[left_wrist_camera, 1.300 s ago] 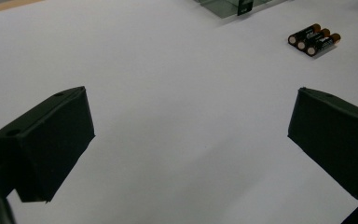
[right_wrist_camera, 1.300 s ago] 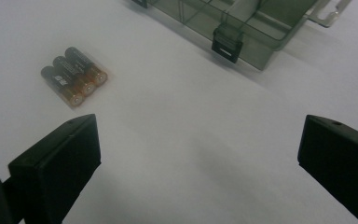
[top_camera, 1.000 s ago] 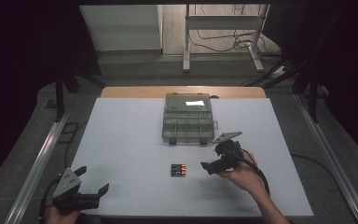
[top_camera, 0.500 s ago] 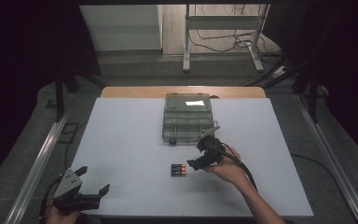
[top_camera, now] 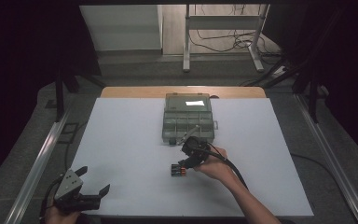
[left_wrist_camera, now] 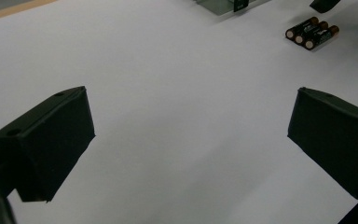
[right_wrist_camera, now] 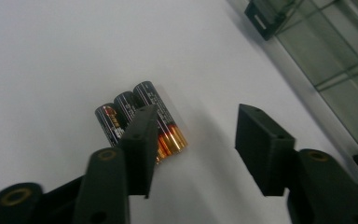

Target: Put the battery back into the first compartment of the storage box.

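Observation:
Three black and gold batteries (top_camera: pixel 177 170) lie side by side on the white table, just in front of a clear compartment box (top_camera: pixel 189 119). My right gripper (top_camera: pixel 183 159) hovers right over the batteries, open, with nothing between its jaws. In the right gripper view its left jaw covers part of the batteries (right_wrist_camera: pixel 127 106), and the gripper's (right_wrist_camera: pixel 196 116) gap lies over bare table to their right. My left gripper (top_camera: pixel 93 180) rests open at the table's front left corner. The left gripper view shows that gripper (left_wrist_camera: pixel 191 107) wide open, with the batteries (left_wrist_camera: pixel 312 33) far off.
The white table sheet (top_camera: pixel 126 149) has wide bare room on the left and right. The box (right_wrist_camera: pixel 326 51) stands close behind the right gripper, lid closed. A black cable (top_camera: pixel 235 170) trails along the person's right forearm. Metal rails run along both table sides.
The right gripper has moved left and forward from the box's right front corner to just above the batteries, staying open. The left gripper has hardly moved.

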`<control>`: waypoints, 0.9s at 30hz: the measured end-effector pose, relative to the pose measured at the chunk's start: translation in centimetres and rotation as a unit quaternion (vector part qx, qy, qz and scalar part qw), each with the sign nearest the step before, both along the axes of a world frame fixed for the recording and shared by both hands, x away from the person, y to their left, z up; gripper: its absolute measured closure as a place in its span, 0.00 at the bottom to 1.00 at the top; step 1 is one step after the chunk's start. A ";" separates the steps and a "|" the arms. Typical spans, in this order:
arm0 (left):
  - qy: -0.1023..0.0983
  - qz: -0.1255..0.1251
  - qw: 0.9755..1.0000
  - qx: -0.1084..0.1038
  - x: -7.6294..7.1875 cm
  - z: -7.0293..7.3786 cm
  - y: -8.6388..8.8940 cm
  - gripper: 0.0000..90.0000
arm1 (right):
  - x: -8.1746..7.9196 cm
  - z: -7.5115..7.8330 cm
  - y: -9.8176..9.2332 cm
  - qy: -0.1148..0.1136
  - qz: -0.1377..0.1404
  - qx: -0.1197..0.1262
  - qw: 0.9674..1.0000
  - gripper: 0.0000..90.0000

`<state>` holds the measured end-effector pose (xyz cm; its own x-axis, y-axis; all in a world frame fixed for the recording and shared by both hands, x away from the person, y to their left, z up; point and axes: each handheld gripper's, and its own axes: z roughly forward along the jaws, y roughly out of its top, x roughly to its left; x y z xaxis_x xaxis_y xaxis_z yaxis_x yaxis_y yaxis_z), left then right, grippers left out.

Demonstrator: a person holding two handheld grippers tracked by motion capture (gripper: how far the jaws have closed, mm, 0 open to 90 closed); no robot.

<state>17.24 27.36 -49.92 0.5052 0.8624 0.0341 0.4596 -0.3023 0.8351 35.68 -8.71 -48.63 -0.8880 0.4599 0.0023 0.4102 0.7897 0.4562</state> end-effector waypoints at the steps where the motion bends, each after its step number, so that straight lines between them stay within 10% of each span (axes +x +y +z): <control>1: 0.000 0.000 1.000 0.000 0.0 0.0 0.0 0.01 | 0.0 -0.1 0.2 0.002 0.004 -0.003 1.000 0.59; 21: -0.003 0.000 1.000 0.002 -0.1 0.0 0.0 0.01 | 0.6 -2.0 2.4 0.011 0.044 -0.039 0.998 0.85; 27: -0.003 -0.001 1.000 0.004 -0.1 0.0 0.0 0.01 | 0.6 -1.8 1.7 0.010 0.024 -0.010 1.000 0.85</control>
<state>17.17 27.32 -49.90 0.5063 0.8612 0.0433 0.4546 -0.3093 0.8353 36.33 -7.02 -50.41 -0.9090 0.4166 0.0119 0.3804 0.8176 0.4323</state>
